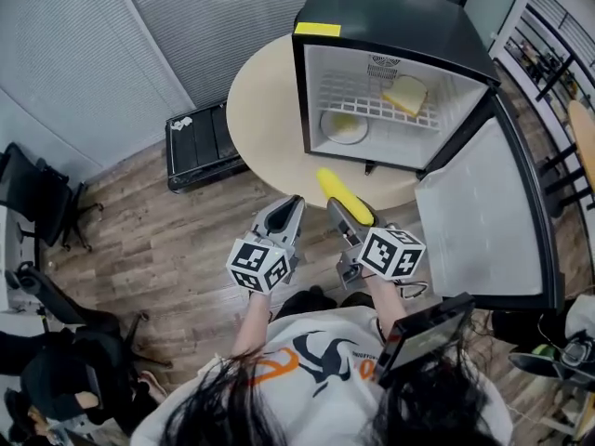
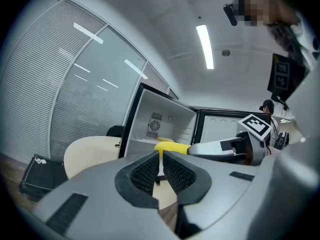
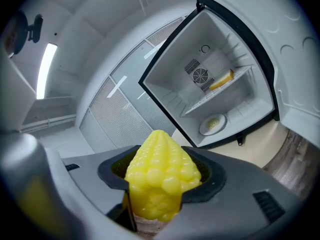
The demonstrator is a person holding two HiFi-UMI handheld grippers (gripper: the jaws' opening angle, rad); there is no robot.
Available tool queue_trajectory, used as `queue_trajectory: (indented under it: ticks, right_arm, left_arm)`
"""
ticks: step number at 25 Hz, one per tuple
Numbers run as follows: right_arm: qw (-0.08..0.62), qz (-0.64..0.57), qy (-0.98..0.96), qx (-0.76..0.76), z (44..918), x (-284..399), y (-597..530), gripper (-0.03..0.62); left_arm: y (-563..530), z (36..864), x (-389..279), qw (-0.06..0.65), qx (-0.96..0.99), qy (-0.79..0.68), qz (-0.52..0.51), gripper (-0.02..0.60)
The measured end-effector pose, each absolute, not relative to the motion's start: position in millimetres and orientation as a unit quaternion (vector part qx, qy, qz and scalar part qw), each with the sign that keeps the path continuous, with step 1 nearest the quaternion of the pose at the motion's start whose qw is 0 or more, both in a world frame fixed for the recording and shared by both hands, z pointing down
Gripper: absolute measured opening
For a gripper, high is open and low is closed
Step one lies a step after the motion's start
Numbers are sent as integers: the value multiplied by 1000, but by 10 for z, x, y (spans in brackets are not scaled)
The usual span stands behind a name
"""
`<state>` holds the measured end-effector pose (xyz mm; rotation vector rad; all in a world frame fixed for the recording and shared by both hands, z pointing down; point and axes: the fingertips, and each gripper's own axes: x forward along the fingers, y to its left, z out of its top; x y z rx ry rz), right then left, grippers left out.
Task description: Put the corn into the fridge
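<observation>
A yellow corn cob (image 1: pixel 340 197) (image 3: pixel 161 171) is clamped in my right gripper (image 1: pixel 350 219) (image 3: pixel 162 184), its tip pointing toward the open black mini fridge (image 1: pixel 400 35) (image 3: pixel 215 84) on the round table (image 1: pixel 265 110). The fridge door (image 1: pixel 488 221) is swung wide to the right. My left gripper (image 1: pixel 286 214) (image 2: pixel 161 168) hovers beside the right one, jaws nearly together with nothing between them. In the left gripper view the corn (image 2: pixel 171 146) and the right gripper (image 2: pixel 225 148) show ahead, in front of the fridge (image 2: pixel 165 124).
Inside the fridge a yellow wedge (image 1: pixel 406 94) (image 3: pixel 222 79) lies on the wire shelf and a plate (image 1: pixel 344 126) (image 3: pixel 212 124) with yellow food rests on the floor. A black case (image 1: pixel 203 145) stands on the wooden floor left of the table. Office chairs (image 1: pixel 46 203) stand far left.
</observation>
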<state>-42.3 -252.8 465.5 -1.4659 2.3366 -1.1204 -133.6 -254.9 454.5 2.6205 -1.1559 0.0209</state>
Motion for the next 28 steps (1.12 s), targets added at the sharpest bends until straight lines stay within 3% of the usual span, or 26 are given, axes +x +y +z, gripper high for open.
queue_trajectory:
  ticks: [12, 21, 28]
  right_arm:
    - [71, -352, 765, -535, 4633, -125, -2789, 258]
    - [66, -323, 771, -545, 4571, 135, -3446, 258]
    - [23, -271, 781, -562, 4572, 295, -4073, 258]
  left_arm:
    - [-2691, 4680, -1074, 159, 919, -360, 12, 15]
    - [-3101, 4589, -894, 136, 927, -350, 23, 15]
    - [-3412, 4550, -743, 120, 933, -338, 31, 15]
